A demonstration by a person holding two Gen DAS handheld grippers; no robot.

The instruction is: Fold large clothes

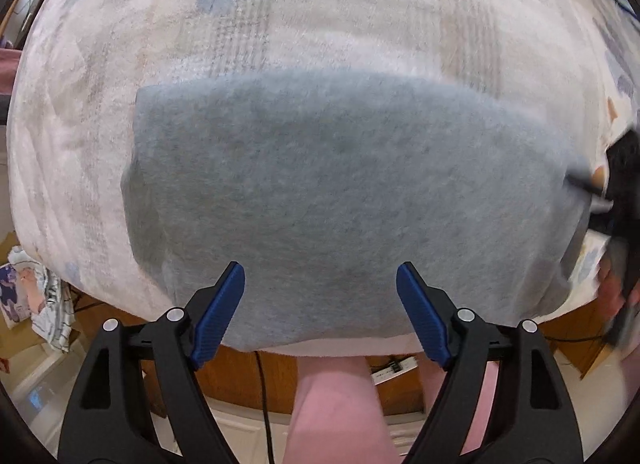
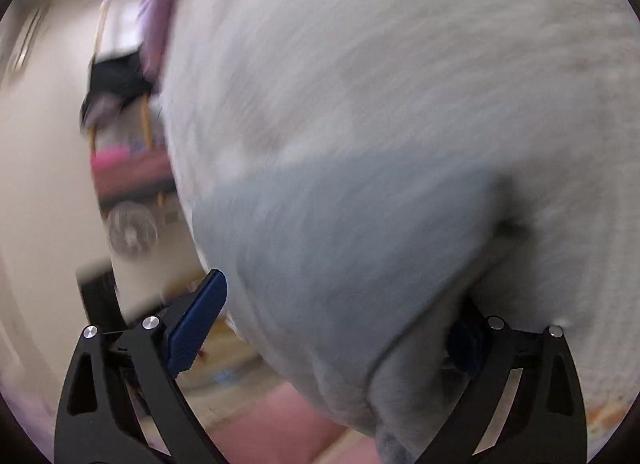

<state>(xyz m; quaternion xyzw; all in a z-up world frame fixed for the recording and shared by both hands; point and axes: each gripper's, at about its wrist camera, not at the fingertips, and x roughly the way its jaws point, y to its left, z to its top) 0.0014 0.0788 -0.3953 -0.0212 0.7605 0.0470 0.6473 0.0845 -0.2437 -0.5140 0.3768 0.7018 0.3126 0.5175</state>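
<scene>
lying flat: grey garment (image 1: 340,191) | folded rectangle | on pale fuzzy blanket (image 1: 360,15)

I see the grey-blue fleece garment (image 1: 344,191) folded into a broad flat rectangle, lying smooth on the pale patterned blanket (image 1: 360,23), its near edge reaching the bed's near edge.

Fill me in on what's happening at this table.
A person is folding a grey-blue garment on a table covered with a pale patterned cloth. The garment lies flat, already folded into a compact shape. The left gripper hovers open over its near edge, holding nothing. The right gripper is open too, with fabric bunched between its jaws, though the view is blurred.
</scene>
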